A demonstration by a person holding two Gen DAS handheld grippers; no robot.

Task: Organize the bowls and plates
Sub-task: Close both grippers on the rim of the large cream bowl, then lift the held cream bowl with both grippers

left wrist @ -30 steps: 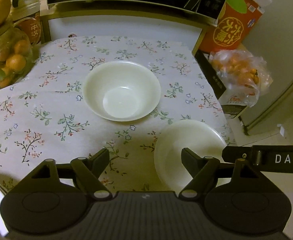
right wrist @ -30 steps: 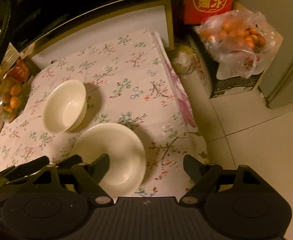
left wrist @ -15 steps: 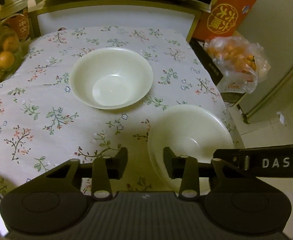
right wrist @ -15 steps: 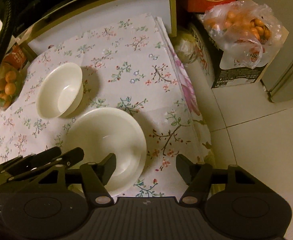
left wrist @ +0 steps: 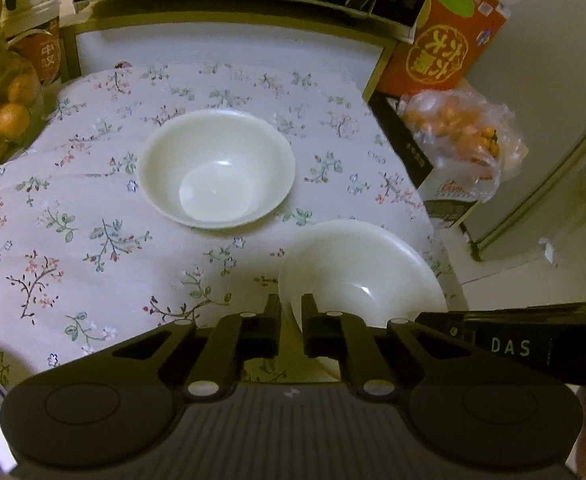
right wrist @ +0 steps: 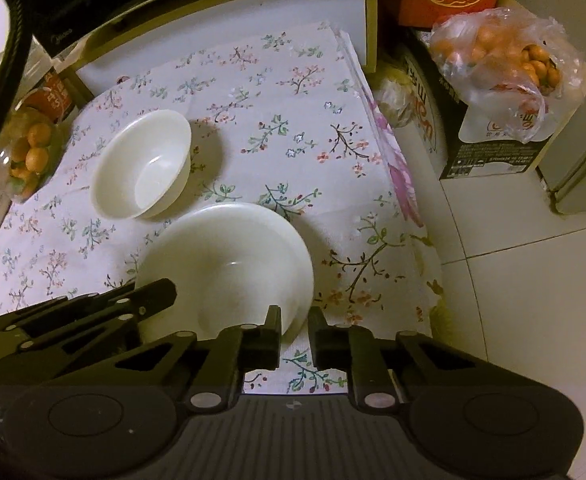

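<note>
The bench [left wrist: 93, 240], under a flowered cloth, carries two white dishes. The wide shallow plate [left wrist: 365, 276] sits at the near right corner, close to the bench edge with floor beyond. The left tool [left wrist: 291, 308] is closed on the plate's near-left rim, and the right tool [right wrist: 295, 320] is pinched on its near-right rim, so both grip the one plate. The deeper bowl [left wrist: 217, 168] stands apart toward the middle, untouched.

The likely risk is uneven lifting: a thin glossy rim could slip from one tool and the plate could tip off the right edge. Dragging could bunch the cloth. There is open cloth to the left and behind the bowl; a container of oranges [left wrist: 1, 128] crowds the far left.
</note>
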